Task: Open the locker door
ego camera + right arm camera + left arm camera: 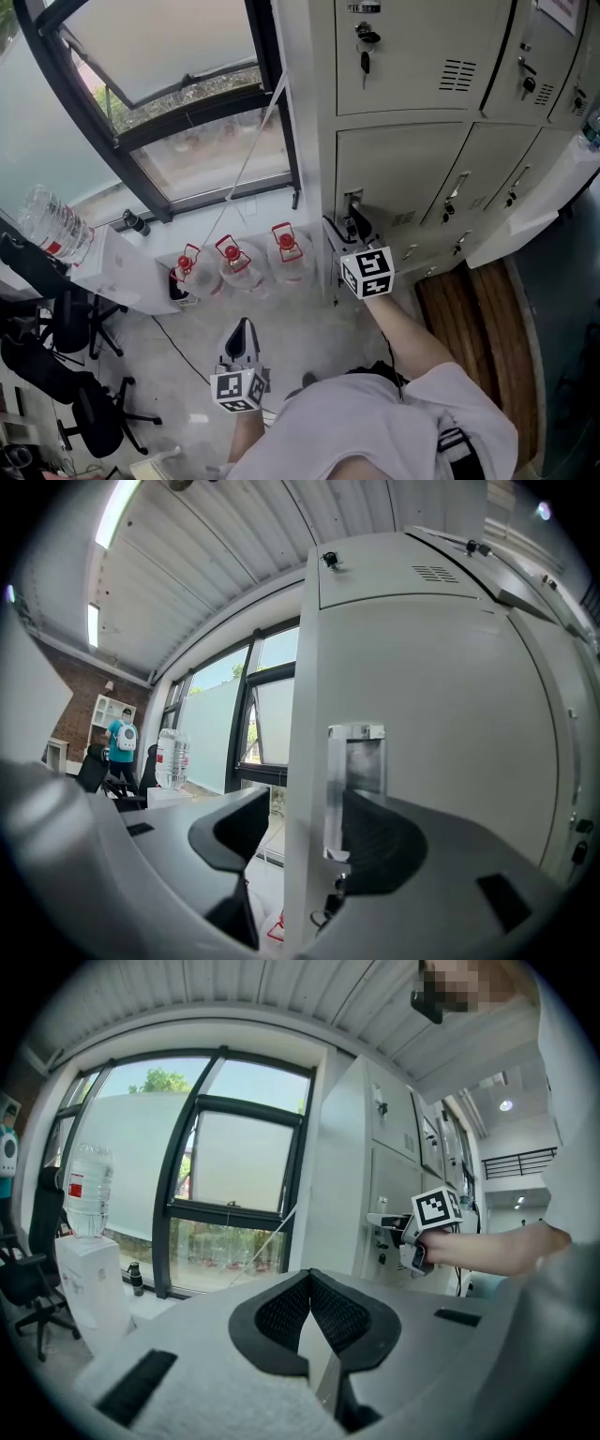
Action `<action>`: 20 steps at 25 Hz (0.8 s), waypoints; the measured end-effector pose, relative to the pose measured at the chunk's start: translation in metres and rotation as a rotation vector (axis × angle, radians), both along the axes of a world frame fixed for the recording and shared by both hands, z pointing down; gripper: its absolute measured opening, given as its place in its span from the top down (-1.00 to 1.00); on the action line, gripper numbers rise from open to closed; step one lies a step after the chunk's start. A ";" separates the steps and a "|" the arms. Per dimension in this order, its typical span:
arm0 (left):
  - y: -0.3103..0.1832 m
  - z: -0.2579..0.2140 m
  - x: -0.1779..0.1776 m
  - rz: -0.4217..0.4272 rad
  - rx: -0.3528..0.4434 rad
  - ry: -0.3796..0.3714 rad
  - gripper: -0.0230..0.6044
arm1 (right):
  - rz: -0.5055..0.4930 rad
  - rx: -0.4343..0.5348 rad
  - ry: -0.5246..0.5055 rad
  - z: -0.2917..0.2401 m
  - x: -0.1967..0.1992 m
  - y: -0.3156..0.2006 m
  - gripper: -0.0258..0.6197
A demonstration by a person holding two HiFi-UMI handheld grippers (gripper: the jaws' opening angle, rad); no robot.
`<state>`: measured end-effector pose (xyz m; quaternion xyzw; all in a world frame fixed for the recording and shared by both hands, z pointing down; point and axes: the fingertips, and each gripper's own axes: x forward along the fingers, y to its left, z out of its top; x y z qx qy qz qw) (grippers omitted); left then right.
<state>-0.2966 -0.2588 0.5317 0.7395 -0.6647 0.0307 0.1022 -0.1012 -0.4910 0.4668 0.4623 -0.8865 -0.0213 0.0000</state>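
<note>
The right gripper is wide open, straddling the free edge of the middle-row locker door, with the metal handle between its jaws, close to the right jaw. The left gripper hangs low and well apart, jaws together, empty.
</note>
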 end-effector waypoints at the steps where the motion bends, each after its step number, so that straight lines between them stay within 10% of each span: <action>1: 0.000 0.000 0.001 0.004 0.001 0.001 0.92 | 0.001 -0.003 -0.004 0.000 0.001 0.003 0.25; 20: 0.003 -0.002 0.024 0.107 0.016 -0.002 0.92 | 0.105 0.008 0.006 0.001 0.044 0.054 0.46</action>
